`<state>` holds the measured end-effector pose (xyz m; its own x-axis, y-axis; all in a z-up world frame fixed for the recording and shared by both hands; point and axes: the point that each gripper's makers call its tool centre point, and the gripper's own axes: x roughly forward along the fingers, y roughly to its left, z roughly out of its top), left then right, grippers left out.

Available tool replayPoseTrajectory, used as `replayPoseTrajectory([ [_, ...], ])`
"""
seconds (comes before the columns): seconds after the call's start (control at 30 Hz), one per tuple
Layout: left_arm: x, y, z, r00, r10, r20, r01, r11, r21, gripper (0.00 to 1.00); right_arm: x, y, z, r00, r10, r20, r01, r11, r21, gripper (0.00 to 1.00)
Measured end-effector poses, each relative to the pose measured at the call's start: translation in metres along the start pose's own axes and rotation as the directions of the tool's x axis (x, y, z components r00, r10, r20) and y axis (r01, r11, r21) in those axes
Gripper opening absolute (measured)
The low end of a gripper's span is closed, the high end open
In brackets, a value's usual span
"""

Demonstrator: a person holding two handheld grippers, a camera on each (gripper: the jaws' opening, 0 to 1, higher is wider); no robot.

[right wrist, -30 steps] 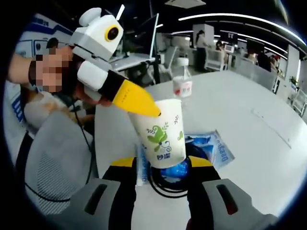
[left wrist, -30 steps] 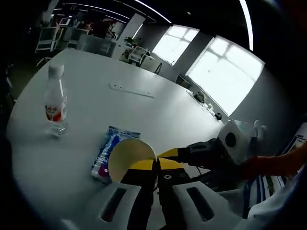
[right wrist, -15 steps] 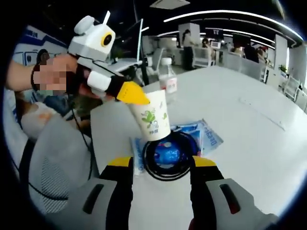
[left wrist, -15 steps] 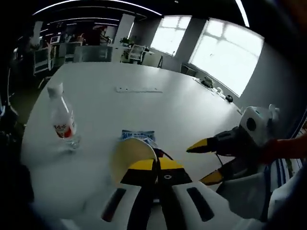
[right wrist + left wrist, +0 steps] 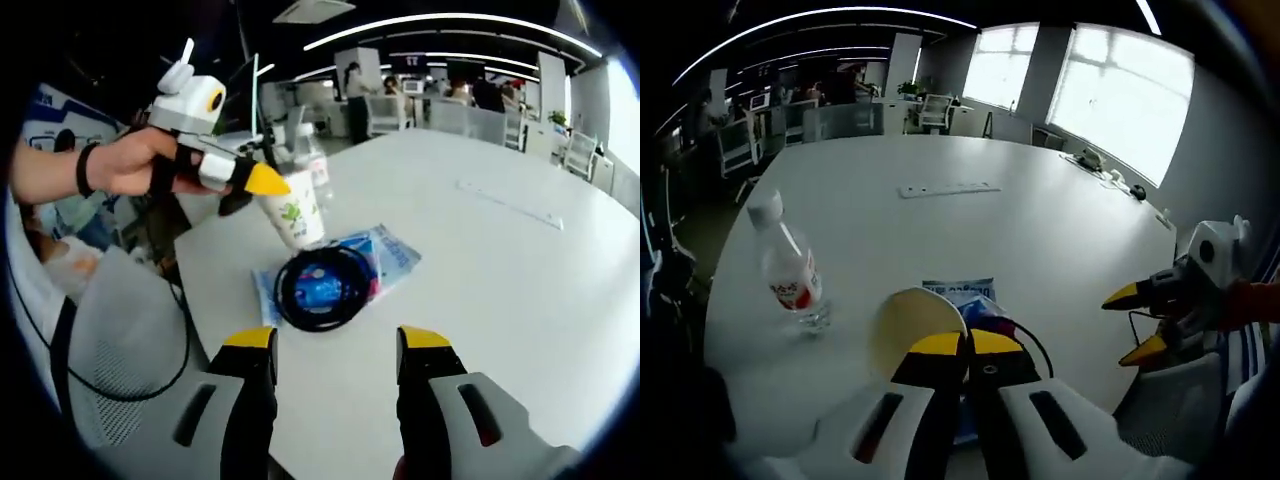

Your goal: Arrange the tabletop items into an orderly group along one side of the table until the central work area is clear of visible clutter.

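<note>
Left gripper (image 5: 262, 182) pinches cup (image 5: 293, 211) by rim, jaws closed on wall, cup aloft near table (image 5: 520, 290) edge. Right gripper (image 5: 335, 342) wide open, empty. Thin rim grip: cup may slip, drop onto cable (image 5: 325, 288) and packet (image 5: 392, 252). Bottle (image 5: 792, 279) near edge, could topple.

Near my edge of the white table (image 5: 520, 270) the way was blocked: a black cable coil (image 5: 322, 287) lay on a blue packet (image 5: 390, 252), with the paper cup (image 5: 295, 212) pinched in my left gripper (image 5: 262, 181) just above them. A water bottle (image 5: 792, 280) stood apart to one side. Beyond these, the tabletop lay open up to a flat strip (image 5: 947, 188) far across.
</note>
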<state>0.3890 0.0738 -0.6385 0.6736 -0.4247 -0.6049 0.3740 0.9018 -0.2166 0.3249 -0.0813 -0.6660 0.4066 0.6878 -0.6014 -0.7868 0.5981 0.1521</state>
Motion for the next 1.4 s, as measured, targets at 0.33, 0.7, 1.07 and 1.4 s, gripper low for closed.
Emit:
replayPoseTrajectory([
  [0.33, 0.013, 0.022, 0.001, 0.997, 0.076, -0.027, -0.074, 0.994, 0.083, 0.0, -0.01, -0.009, -0.008, 0.999, -0.036, 0.009, 0.036, 0.998, 0.057, 0.45],
  [0.7, 0.03, 0.045, 0.005, 0.988, 0.146, -0.05, -0.136, 0.977, 0.166, 0.0, -0.019, -0.013, -0.015, 0.998, -0.061, 0.006, 0.06, 0.993, 0.101, 0.44],
  [1.07, 0.047, 0.063, 0.007, 0.978, 0.196, -0.069, -0.175, 0.957, 0.231, 0.0, -0.029, -0.02, -0.022, 0.997, -0.082, -0.007, 0.082, 0.989, 0.125, 0.43],
  [1.4, 0.056, 0.063, 0.011, 0.972, 0.224, -0.07, -0.194, 0.936, 0.292, 0.0, -0.03, -0.024, -0.021, 0.997, -0.082, -0.014, 0.083, 0.989, 0.126, 0.43],
])
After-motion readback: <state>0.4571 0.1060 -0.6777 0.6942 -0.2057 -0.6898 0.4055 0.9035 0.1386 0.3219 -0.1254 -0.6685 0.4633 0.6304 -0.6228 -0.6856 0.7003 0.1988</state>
